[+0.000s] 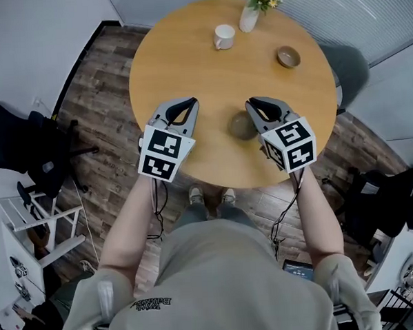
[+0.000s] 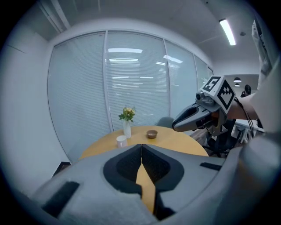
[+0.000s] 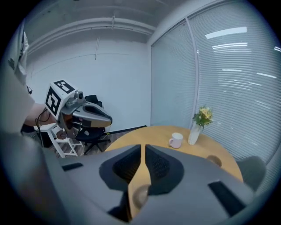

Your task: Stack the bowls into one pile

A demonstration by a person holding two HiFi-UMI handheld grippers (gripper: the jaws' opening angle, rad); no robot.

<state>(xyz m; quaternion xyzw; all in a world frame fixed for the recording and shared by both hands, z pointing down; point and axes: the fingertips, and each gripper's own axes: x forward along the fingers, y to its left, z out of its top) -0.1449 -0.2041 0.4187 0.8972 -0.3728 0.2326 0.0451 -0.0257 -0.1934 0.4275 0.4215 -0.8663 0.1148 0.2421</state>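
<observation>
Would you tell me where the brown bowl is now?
The brown bowl sits, in the head view, on the table's far right, right of the white mug, apart from the grey bowl by the right gripper.

A: Any readable text in frame?

B: Only one candidate: the shirt print in the head view. It's upside down, small and blurred, so I can't read it.

A: The cubes?

B: The marker cube on the left claw and the marker cube on the right claw show black-and-white square patterns, not letters or digits. Nothing legible.
</observation>
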